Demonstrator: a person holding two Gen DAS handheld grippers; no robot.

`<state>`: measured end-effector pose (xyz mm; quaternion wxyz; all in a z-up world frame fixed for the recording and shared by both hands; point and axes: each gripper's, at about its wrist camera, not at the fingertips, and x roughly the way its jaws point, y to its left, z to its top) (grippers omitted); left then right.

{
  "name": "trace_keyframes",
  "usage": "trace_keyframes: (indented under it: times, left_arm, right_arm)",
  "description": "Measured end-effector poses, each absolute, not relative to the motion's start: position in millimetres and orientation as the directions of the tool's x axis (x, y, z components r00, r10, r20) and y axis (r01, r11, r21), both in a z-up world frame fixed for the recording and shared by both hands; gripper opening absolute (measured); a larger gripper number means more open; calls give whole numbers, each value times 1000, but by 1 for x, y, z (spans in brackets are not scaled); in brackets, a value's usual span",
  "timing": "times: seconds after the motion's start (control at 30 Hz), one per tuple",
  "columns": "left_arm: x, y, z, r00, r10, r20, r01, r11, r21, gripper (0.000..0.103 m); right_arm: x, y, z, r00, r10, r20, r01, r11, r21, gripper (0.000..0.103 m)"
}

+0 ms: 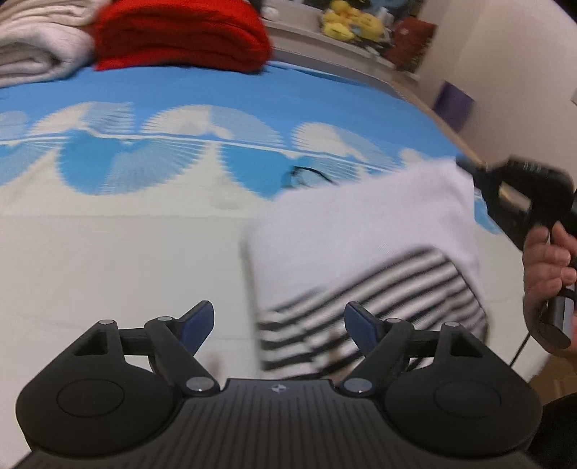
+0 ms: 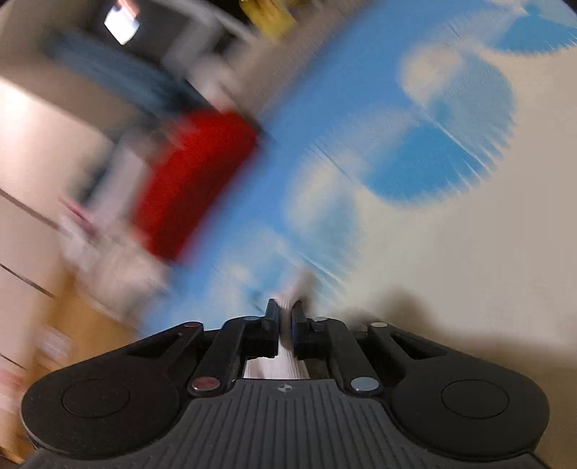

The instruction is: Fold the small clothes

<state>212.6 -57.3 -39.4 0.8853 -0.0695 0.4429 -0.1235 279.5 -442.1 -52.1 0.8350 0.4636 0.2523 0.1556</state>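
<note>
A small white garment with black-and-white stripes lies on the blue-and-white bedspread, partly lifted at its far right corner. My left gripper is open and empty, just before the garment's near left edge. My right gripper holds that far corner in the left wrist view. In the right wrist view it is shut on a strip of the white fabric; that view is heavily blurred.
A folded red garment and folded cream cloths lie at the bed's far side. A shelf with yellow toys stands behind. The bed's right edge is near the right gripper.
</note>
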Motion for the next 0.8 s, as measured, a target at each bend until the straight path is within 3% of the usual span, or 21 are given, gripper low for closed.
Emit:
trace_keyframes:
  times: [0.03,0.07,0.13,0.2,0.3,0.43,0.5,0.57,0.63,0.8]
  left_arm:
    - [214,-69,-42,567,-288,-772,175,958,-229,85]
    - [215,-81,-47,549,-287,-785,195,957,-213,85]
    - [215,-102,-67,481,-247,-841,230,961,-150,85]
    - [205,-110,-87,436,-235,-868,267,956,-125,86]
    - [190,-109,-102,410,-198,-890,324,944,-60,89]
    - [182,-96,-88,398,-240,-886,331,938,-105,88]
    - [177,-87,-75,426,-269,-864,324,937,-133,88]
    - [173,-80,-65,448,-285,-847,304,940,-156,88]
    - [174,-72,-56,461,-287,-840,274,946,-172,88]
    - [171,-69,-49,475,-283,-833,236,953,-189,88]
  right_arm:
    - [278,-445,-50,826,486,-286,-24,536,844,3]
    - [280,-447,-54,813,461,-355,33,573,819,2]
    - [288,-450,-78,713,383,-588,225,670,708,2]
    - [289,-456,-96,653,335,-679,329,683,653,1]
    - [282,-465,-88,685,247,-685,338,725,600,0]
    - [266,-482,-84,724,357,-591,279,632,723,5]
    - [260,-482,-81,711,436,-552,210,618,758,17]
    - [250,-475,-78,677,498,-543,126,647,752,47]
    - [244,-465,-79,631,540,-558,52,688,724,53]
    - [233,-424,-91,493,595,-635,-83,759,646,53]
